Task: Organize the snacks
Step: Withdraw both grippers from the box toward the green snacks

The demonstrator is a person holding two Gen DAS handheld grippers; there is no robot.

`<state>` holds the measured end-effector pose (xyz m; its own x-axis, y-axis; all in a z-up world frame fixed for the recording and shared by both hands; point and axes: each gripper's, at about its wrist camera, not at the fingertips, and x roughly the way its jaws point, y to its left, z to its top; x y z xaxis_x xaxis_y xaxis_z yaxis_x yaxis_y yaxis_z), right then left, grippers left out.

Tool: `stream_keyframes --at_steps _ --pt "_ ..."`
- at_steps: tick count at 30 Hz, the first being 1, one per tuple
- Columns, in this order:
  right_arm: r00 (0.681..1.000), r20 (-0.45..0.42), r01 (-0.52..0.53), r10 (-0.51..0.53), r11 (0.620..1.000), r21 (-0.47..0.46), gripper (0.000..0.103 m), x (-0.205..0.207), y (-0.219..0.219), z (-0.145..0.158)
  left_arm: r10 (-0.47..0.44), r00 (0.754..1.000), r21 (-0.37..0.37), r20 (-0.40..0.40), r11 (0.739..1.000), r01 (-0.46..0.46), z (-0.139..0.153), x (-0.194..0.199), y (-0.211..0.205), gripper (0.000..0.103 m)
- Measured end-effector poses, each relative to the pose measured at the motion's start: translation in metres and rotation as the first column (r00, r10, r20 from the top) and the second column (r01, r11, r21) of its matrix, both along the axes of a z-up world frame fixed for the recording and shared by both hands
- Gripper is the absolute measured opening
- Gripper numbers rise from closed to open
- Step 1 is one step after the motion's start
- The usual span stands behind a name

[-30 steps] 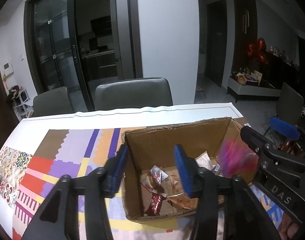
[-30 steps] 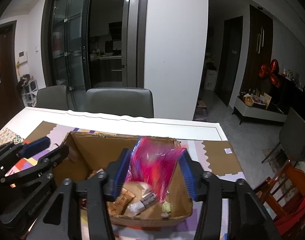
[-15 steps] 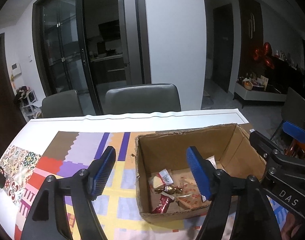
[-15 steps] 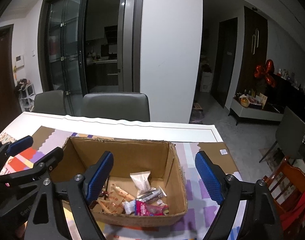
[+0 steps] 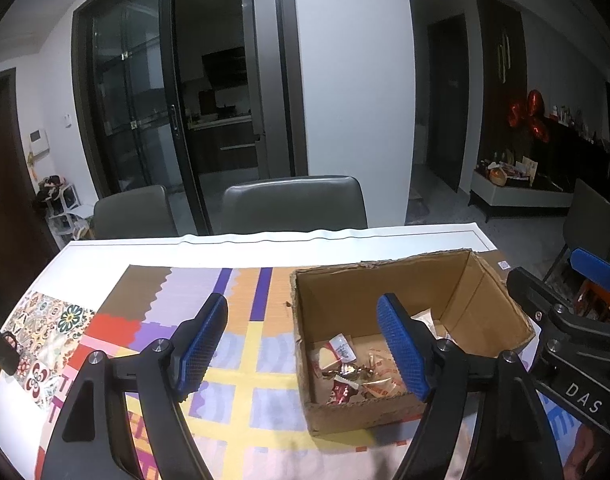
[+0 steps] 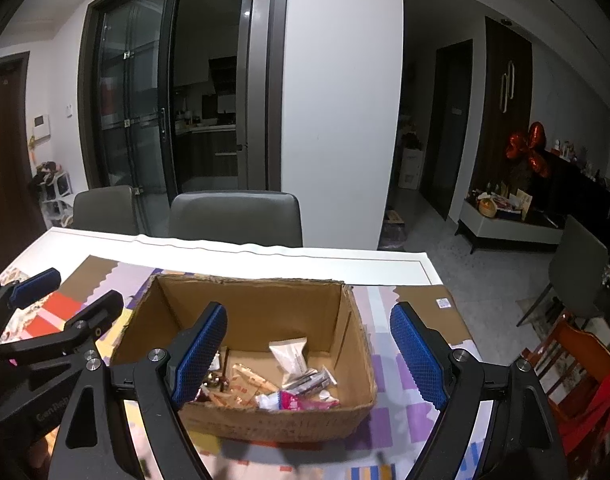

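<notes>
1. While the left wrist view looks across the table [image 5: 345, 246], the left gripper [image 5: 303, 346] stands with its blue pads spread wide and nothing between them; its jaws have just been opening.
2. Its left pad hangs over the patterned cloth [image 5: 241, 344], and its right pad hangs over the open cardboard box [image 5: 385, 412].
3. Snack packets [image 5: 351, 372] lie loose on the box floor, among them red, white and gold wrappers.
4. At the right edge of this view, the black frame of the right gripper [image 5: 565, 304] shows beside the box; one blue pad is visible.
5. Two grey chairs [image 5: 293, 204] stand behind the far table edge.
6. From the right wrist view, the right gripper [image 6: 311, 354] is spread wide and empty.
7. Its left pad is above the box [image 6: 273, 420] interior, while its right pad is past the box's right wall, over the cloth [image 6: 389, 364].
8. Inside the box lie a clear packet [image 6: 291, 354], a pink wrapper [image 6: 305, 400] and tan wrappers [image 6: 243, 388].
9. The left gripper [image 6: 65, 292] shows at the left, beside the box.
</notes>
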<state>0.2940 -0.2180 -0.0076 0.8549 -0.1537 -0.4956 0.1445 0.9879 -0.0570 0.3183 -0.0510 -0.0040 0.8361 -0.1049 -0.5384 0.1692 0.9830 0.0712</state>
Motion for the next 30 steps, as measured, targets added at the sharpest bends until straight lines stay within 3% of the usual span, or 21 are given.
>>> stream_keyframes --at_steps 30 --pt "0.998 -0.028 -0.047 0.047 0.999 0.019 0.085 -0.057 0.050 -0.013 -0.006 1.000 0.036 0.012 0.999 0.006 -0.013 -0.062 0.050 0.081"
